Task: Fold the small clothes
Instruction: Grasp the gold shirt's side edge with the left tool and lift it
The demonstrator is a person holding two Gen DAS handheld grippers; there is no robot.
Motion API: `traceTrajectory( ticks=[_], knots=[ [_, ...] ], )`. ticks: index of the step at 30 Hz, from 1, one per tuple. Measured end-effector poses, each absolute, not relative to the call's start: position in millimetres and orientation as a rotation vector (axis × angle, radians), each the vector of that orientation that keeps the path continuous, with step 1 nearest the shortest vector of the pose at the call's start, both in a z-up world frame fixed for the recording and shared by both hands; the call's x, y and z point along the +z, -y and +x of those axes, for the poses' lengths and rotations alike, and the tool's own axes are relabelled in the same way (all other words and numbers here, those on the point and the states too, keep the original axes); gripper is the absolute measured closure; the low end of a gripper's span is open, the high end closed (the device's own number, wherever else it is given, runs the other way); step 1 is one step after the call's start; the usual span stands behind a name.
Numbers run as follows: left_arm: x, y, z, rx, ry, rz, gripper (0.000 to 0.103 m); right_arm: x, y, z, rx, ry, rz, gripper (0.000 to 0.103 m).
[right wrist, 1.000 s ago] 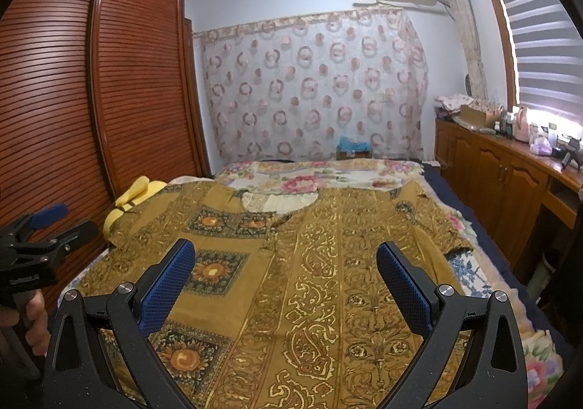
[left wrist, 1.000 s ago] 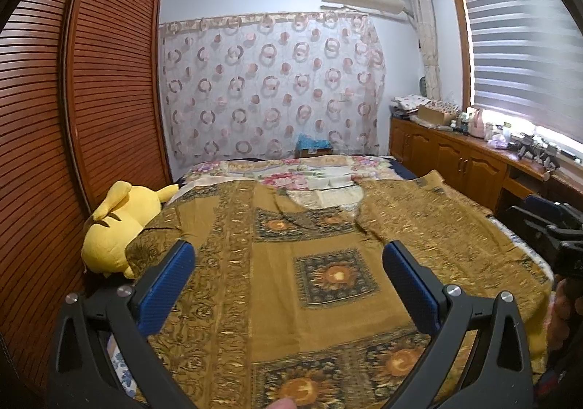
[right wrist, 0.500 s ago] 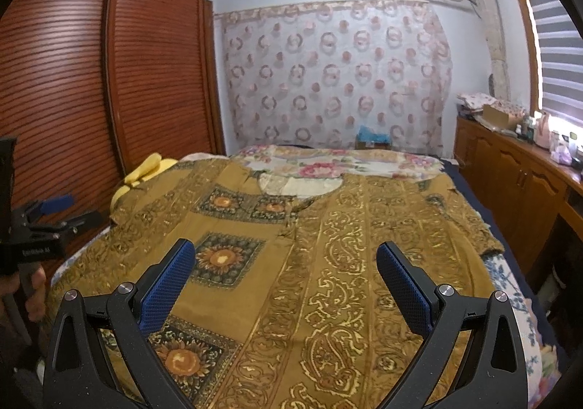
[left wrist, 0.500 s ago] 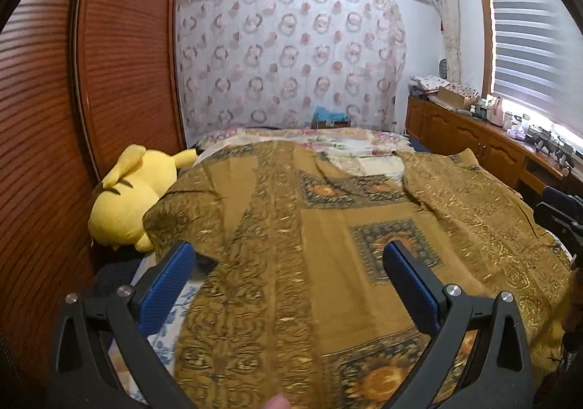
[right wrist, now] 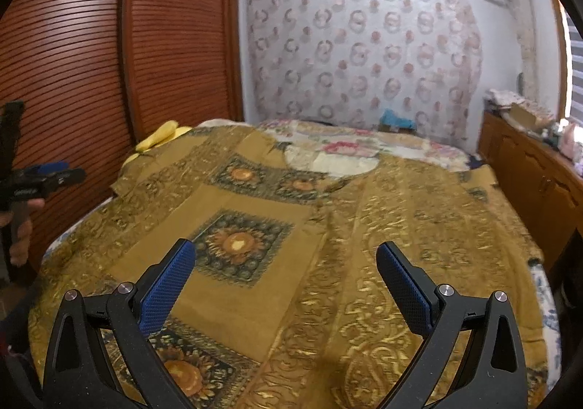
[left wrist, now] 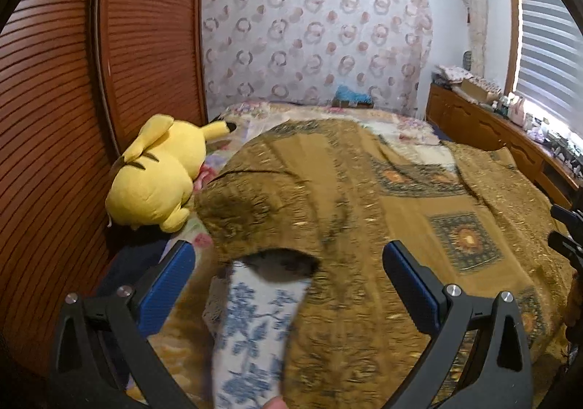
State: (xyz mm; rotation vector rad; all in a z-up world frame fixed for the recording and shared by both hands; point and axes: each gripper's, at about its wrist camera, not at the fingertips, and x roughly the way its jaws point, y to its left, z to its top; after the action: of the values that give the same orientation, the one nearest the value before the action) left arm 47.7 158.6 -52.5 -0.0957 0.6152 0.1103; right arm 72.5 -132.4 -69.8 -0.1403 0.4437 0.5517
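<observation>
Garment: a large ochre-gold top (right wrist: pixel 328 234) with sunflower squares and scrolled bands is seen spread flat across the bed, neckline toward the far curtain.
Left sleeve: the sleeve (left wrist: pixel 255 212) is seen lying at the bed's edge beside the wardrobe, its open cuff facing the left wrist camera; this part is blurred.
Bedding: a blue-and-white floral sheet (left wrist: pixel 251 336) is exposed under the sleeve opening; a pink floral cover (right wrist: pixel 346 146) is seen beyond the neckline.
Left gripper: the left gripper (left wrist: pixel 288 285) is held wide apart, nothing between the blue pads; it is aimed at the sleeve cuff from just in front. Contact with the cloth cannot be told. It is also seen from the right wrist camera, at the frame's left edge, gripped by a hand (right wrist: pixel 22 227).
Right gripper: the right gripper (right wrist: pixel 286 281) is spread wide and empty, held above the lower front of the garment; no touch is evident.
Plush toy: a yellow plush (left wrist: pixel 156 179) is seen lying on the bed edge next to the louvred wooden wardrobe (left wrist: pixel 54 99), just beside the sleeve.
Right side of room: a wooden cabinet (right wrist: pixel 539 183) with small clutter on top is seen running along the bed under the window blinds.
</observation>
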Motion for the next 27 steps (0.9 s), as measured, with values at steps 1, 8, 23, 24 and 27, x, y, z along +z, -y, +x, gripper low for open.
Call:
traceTrajectory(
  ticks=[1, 8, 23, 24, 27],
  knots=[
    [-56, -164, 52, 0.110, -0.635, -0.104, 0.000, -71, 130, 74, 0.565, -0.459, -0.145, 0.001],
    [-83, -195, 78, 0.102, -0.756, -0.186, 0.007, -77, 113, 86, 0.585, -0.482, -0.222, 0.001],
    [-119, -215, 101, 0.092, -0.921, -0.208, 0.016, -96, 107, 101, 0.601, -0.580, -0.234, 0.001],
    [-120, -214, 102, 0.093, -0.929, -0.203, 0.024, -95, 107, 100, 0.601, -0.580, -0.234, 0.002],
    [-119, -218, 107, 0.097, -0.919, -0.198, 0.034, -96, 106, 101, 0.600, -0.581, -0.232, 0.001]
  ],
)
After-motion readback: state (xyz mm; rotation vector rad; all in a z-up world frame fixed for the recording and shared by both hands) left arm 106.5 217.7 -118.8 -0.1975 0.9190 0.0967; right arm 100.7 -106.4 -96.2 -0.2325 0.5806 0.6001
